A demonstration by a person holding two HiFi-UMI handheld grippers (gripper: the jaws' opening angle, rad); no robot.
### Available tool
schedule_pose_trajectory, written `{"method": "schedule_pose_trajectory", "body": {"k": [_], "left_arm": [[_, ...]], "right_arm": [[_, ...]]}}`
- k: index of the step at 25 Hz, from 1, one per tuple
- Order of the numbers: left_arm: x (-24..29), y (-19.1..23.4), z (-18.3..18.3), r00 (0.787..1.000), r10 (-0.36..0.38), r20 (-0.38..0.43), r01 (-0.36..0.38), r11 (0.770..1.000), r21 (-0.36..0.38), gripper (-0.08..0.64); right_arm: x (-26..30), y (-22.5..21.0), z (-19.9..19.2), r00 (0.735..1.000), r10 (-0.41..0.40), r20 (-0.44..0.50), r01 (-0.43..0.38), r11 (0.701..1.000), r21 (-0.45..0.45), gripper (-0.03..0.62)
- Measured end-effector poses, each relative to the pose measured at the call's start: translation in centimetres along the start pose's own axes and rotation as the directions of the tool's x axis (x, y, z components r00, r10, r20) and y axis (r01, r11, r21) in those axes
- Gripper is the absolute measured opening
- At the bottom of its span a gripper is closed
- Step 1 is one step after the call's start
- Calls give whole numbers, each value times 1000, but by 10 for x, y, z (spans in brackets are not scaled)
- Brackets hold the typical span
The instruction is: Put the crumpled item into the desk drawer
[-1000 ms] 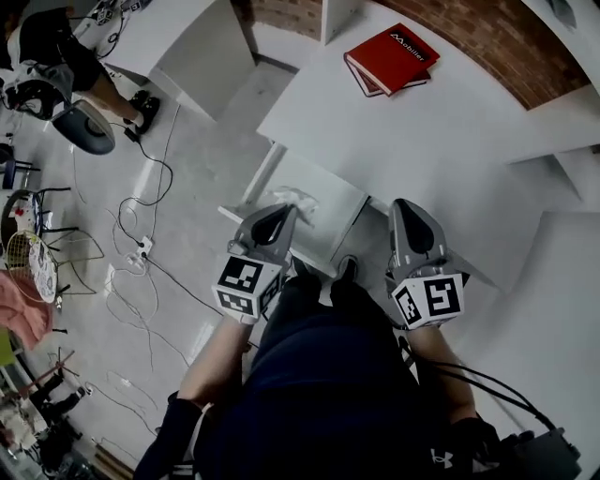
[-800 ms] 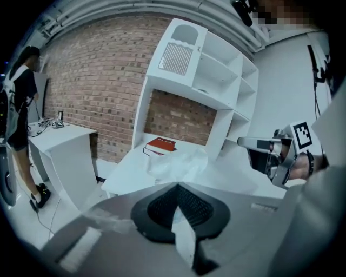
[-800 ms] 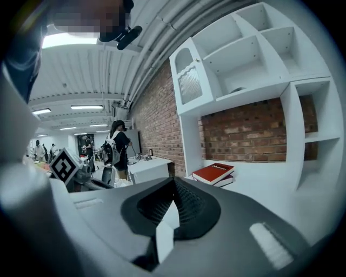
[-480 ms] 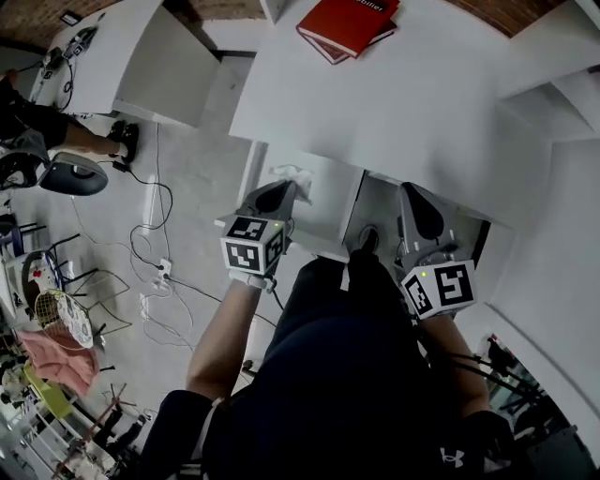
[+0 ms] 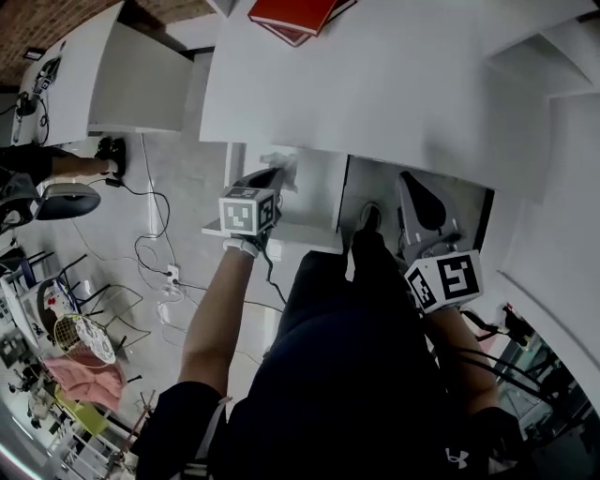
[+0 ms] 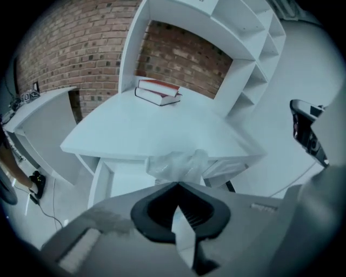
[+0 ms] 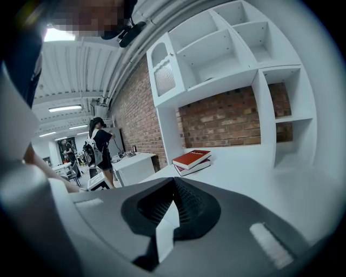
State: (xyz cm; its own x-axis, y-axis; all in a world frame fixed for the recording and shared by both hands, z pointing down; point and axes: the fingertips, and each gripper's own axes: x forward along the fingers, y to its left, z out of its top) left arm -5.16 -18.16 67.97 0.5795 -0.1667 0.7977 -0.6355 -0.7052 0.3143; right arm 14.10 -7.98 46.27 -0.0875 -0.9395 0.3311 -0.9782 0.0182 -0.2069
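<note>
Crumpled item [image 6: 178,164] in left gripper [image 6: 175,183] jaws, clearest in its view

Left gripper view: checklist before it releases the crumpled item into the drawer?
1. Left gripper shut on the crumpled item: ok.
2. Drawer pulled out from under the desk: ok.
3. Item above the drawer's open top in the head view: ok.
4. Item down below the drawer's rim: cannot tell.
5. Right gripper shut, holding nothing, off to the drawer's side: ok.
6. Red books far back on the desk, out of the way: ok.
</note>
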Motion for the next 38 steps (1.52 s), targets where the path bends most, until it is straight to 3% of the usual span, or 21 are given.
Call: {"method": "schedule_pose_trajectory", "body": {"k": [8, 17, 29, 38], "left_arm": [[61, 23, -34, 993, -16, -120, 12, 999, -32, 2], [106, 44, -49, 975, 22, -221, -36, 998, -58, 2], [146, 56, -67, 971, 24, -236, -38, 998, -56, 2], [156, 62, -73, 967, 47, -249, -60, 997, -44, 2]], "right_arm": [[-30, -24, -18, 995, -91, -48, 93, 995, 32, 3], [-44, -40, -33, 985, -141, -102, 145, 989, 33, 3], [-60, -50, -55, 964, -195, -180, 205, 978, 37, 3], [-62, -42, -65, 959, -191, -212, 202, 979, 33, 3]]}}
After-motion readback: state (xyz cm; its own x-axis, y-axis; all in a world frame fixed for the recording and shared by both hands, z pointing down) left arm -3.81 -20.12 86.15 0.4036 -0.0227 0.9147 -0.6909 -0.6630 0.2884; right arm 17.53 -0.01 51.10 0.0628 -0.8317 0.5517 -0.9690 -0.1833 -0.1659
